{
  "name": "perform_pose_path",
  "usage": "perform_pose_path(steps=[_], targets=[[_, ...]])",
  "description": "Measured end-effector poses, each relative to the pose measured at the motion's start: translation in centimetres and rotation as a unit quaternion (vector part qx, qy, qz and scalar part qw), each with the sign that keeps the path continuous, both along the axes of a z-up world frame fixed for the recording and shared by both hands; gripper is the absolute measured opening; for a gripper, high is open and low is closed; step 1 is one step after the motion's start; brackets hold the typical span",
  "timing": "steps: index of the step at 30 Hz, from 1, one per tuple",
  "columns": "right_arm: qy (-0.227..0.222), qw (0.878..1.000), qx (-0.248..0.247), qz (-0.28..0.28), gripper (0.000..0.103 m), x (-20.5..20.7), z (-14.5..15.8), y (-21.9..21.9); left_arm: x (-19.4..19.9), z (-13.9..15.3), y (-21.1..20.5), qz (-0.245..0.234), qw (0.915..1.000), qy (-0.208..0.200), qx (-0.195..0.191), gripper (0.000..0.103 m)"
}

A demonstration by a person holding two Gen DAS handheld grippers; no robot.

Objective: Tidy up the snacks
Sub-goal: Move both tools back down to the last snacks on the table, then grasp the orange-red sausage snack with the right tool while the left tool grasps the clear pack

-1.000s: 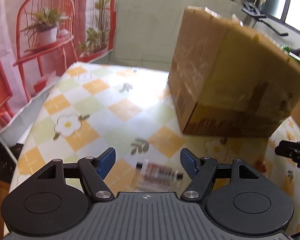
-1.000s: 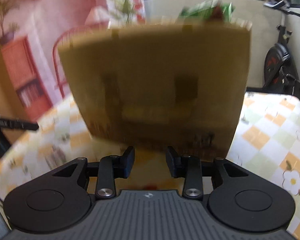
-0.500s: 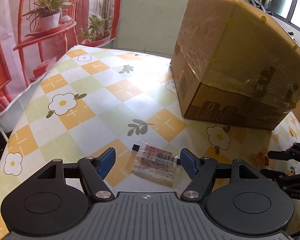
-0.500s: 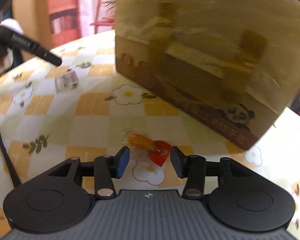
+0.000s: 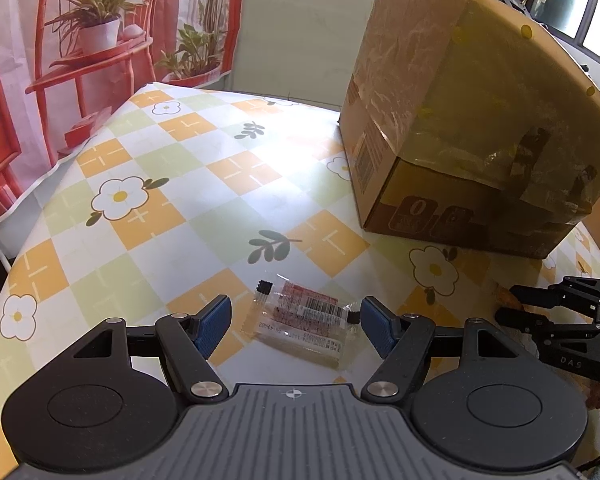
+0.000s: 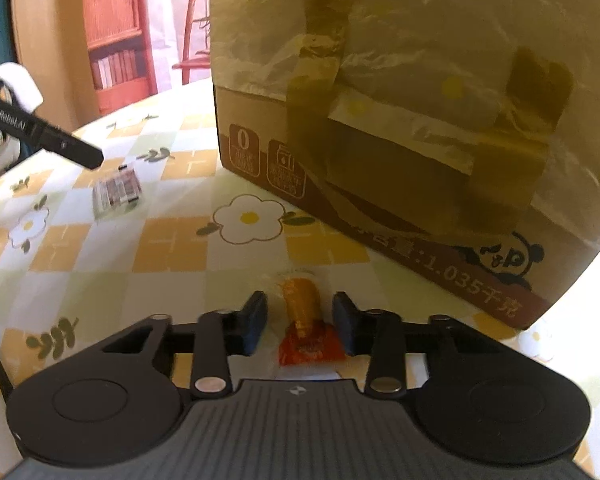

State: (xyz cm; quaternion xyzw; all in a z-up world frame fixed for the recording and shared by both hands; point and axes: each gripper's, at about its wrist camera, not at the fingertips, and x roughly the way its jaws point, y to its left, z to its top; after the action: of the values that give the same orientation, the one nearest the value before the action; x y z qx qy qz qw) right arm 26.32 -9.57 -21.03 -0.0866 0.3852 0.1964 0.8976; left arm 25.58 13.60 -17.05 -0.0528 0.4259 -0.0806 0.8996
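Status: no snack is lifted yet. The left gripper point(image 5: 295, 324) has its fingers spread wide around the clear barcode packet point(image 5: 305, 318), which lies flat on the worktop point(image 5: 204, 216) with its long axis slanting left-far to right-near. The right gripper point(image 6: 300, 322) brackets the orange snack point(image 6: 306, 326) unclosed; it points toward the cardboard box point(image 6: 420, 100).

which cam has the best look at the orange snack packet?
Right wrist view. The orange snack packet lies on the tablecloth between the open fingers of the right gripper, close and whole. In the left wrist view only an orange sliver shows at the right gripper's fingertips, mostly hidden.
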Motion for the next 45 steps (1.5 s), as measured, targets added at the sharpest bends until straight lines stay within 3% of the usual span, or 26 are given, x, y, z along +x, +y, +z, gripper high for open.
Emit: perform_pose_path(steps=[9,16,19,21,23,27,33,40,45], targets=[[-0.014,0.996,0.055,-0.073,0.033,-2.0,-0.4,-1.8,-0.3,-1.3,-0.6,0.008,0.9999,0.013,0.006,0.074],[-0.024,0.995,0.057,-0.075,0.033,-2.5,-0.6,-1.9,0.0,-1.4,-1.4,0.007,0.9998,0.019,-0.002,0.074],[-0.026,0.995,0.057,-0.075,0.033,-2.6,-0.7,-1.8,-0.2,-1.5,-1.6,0.032,0.9986,0.042,-0.005,0.073],[-0.026,0.995,0.058,-0.075,0.033,-2.6,-0.7,-1.9,-0.4,-1.6,-1.3,0.052,0.9966,0.057,-0.029,0.072],[-0.027,0.995,0.06,-0.076,0.033,-2.7,-0.7,-1.9,-0.3,-1.7,-1.2,0.064,0.9947,0.062,-0.05,0.072],[-0.027,0.995,0.06,-0.076,0.033,-2.7,-0.7,-2.0,0.8,-1.9,-1.6,0.08,0.9942,0.053,-0.05,0.072],[-0.027,0.995,0.064,-0.076,0.033,-2.7,-0.7,-2.0,3.3,-2.2,-4.2,0.058,0.9978,0.029,0.017,0.072],[-0.027,0.994,0.069,-0.077,0.033,-2.8,-0.7,-2.1,2.7,-3.1,-7.2,0.031,0.9958,-0.01,0.085,0.073],[-0.028,0.994,0.072,-0.077,0.033,-2.9,-0.7,-2.1,2.2,-3.3,-7.7,0.073,0.9933,-0.019,0.087,0.072]])
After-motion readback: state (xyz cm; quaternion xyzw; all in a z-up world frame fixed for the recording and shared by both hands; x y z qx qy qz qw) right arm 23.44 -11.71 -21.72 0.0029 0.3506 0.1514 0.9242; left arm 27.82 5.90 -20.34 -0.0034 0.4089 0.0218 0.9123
